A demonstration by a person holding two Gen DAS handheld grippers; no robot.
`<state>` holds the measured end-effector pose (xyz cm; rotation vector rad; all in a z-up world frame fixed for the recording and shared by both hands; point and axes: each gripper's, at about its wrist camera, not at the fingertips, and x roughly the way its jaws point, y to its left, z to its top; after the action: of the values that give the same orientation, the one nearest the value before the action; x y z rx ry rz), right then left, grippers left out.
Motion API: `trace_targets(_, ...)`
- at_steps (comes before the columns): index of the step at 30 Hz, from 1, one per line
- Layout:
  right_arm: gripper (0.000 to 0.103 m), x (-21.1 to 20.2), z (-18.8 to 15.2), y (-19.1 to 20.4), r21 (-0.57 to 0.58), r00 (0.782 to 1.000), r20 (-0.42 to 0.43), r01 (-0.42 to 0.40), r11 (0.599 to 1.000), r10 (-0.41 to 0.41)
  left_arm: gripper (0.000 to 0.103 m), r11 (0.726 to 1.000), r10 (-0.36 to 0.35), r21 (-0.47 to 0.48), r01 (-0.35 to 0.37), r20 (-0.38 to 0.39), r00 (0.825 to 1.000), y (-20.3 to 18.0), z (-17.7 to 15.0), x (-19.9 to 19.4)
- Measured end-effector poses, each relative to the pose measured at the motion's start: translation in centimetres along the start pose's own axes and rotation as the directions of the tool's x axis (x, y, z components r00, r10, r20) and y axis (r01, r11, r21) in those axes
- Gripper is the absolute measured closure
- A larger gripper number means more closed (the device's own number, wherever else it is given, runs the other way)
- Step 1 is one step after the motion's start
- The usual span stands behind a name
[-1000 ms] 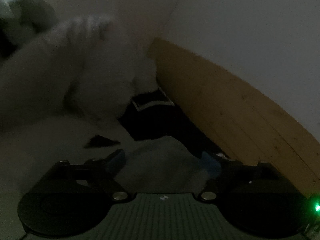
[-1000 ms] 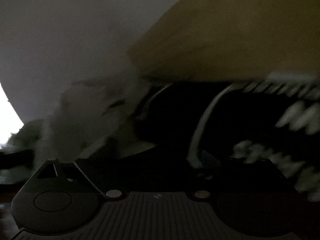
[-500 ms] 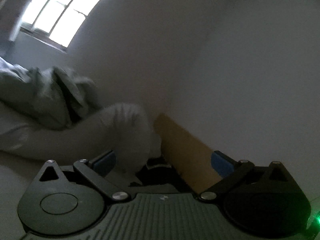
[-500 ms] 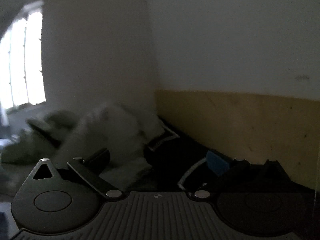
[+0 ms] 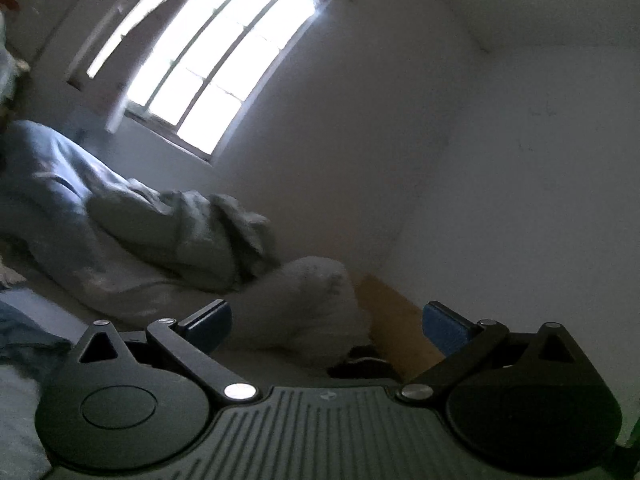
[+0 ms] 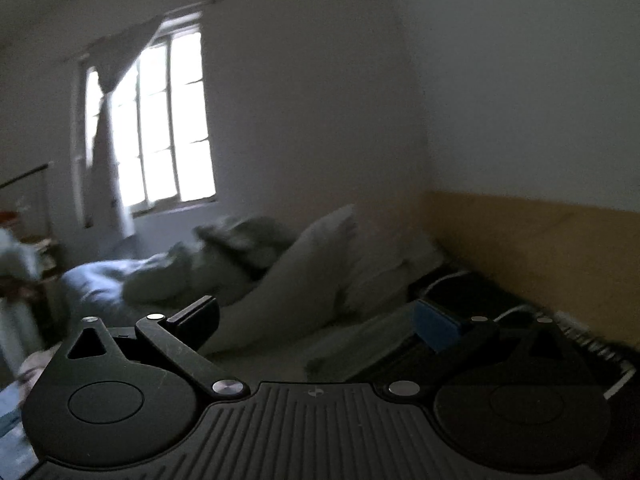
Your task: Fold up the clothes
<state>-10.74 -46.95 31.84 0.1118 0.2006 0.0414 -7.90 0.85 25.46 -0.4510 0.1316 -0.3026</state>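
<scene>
My left gripper (image 5: 326, 324) is open, with nothing between its blue pads (image 5: 444, 326). It points level over a bed. Past it, a dark garment (image 5: 360, 364) lies low beside a white pillow (image 5: 308, 300). My right gripper (image 6: 316, 324) is open too and holds nothing. Beyond its right finger lies the dark garment with a white stripe (image 6: 460, 292), close to a black and white patterned piece (image 6: 592, 344) at the right edge. A crumpled grey-green cloth (image 6: 240, 248) rests behind the pillow (image 6: 304, 272).
A yellow wooden board (image 6: 540, 240) runs along the wall behind the bed. A bright window (image 5: 208, 72) lights the dim room. Pale blue bedding (image 5: 48, 168) is heaped at the left. White walls meet in the corner.
Both grippers have pulled back and risen from the clothes by the board. The pale cloth between the left fingers is gone, and both pairs of jaws stand a little wider.
</scene>
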Motion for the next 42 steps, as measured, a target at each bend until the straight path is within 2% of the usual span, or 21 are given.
trace_targets(7,0.0,-2.0,-4.8,7.6,-0.061,0.995,-0.044,-0.088,0.994,0.086,0.0,0.987,0.093,0.125,-0.101,0.068,0.993,2.5,-4.0,-4.8)
trace_targets(9,0.0,-2.1,-6.8,9.4,-0.076,0.994,-0.069,-0.091,0.993,0.086,0.0,0.976,0.132,0.167,-0.139,0.052,0.99,2.9,-5.7,-5.1)
trace_targets(11,0.0,-1.2,-9.3,11.1,-0.096,0.991,-0.114,-0.088,0.991,0.077,0.0,0.961,0.175,0.221,-0.169,-0.01,0.984,3.3,-7.5,-3.9)
trace_targets(13,0.0,0.1,-12.3,12.9,-0.126,0.985,-0.163,-0.083,0.989,0.062,0.0,0.943,0.245,0.256,-0.213,-0.101,0.964,3.9,-9.6,-2.6)
trace_targets(15,0.0,1.5,-15.5,14.8,-0.162,0.974,-0.218,-0.094,0.982,0.057,0.0,0.926,0.32,0.266,-0.266,-0.184,0.93,4.8,-11.8,-1.3)
trace_targets(19,0.0,4.3,-21.4,16.9,-0.149,0.933,-0.356,-0.106,0.983,0.047,0.0,0.909,0.405,0.236,-0.343,-0.308,0.861,6.7,-15.1,0.7)
trace_targets(20,0.0,4.6,-22.7,17.3,-0.15,0.925,-0.379,-0.1,0.984,0.037,0.0,0.904,0.418,0.235,-0.356,-0.322,0.849,7.1,-15.7,0.7)
trace_targets(22,0.0,5.0,-24.8,17.6,-0.149,0.912,-0.41,-0.077,0.986,0.009,0.0,0.896,0.435,0.254,-0.364,-0.344,0.832,7.3,-16.7,0.8)
trace_targets(25,0.0,5.2,-27.0,17.1,-0.13,0.895,-0.446,-0.035,0.991,-0.027,0.0,0.869,0.476,0.33,-0.368,-0.356,0.804,7.1,-17.8,1.3)
trace_targets(29,0.0,5.6,-28.6,16.7,-0.122,0.866,-0.497,-0.007,0.993,-0.055,0.0,0.857,0.492,0.371,-0.358,-0.383,0.782,6.5,-18.8,1.8)
trace_targets(32,0.0,5.2,-29.3,16.7,-0.14,0.859,-0.507,-0.003,0.99,-0.069,0.0,0.848,0.499,0.397,-0.351,-0.38,0.779,6.4,-20.0,0.4)
trace_targets(35,0.0,4.8,-29.7,16.8,-0.137,0.852,-0.52,-0.008,0.991,-0.065,0.0,0.857,0.487,0.381,-0.347,-0.38,0.786,6.2,-20.4,-0.3)
trace_targets(42,0.0,3.8,-30.0,17.7,-0.133,0.846,-0.531,-0.029,0.991,-0.047,0.0,0.867,0.474,0.369,-0.335,-0.401,0.784,7.1,-22.0,0.1)
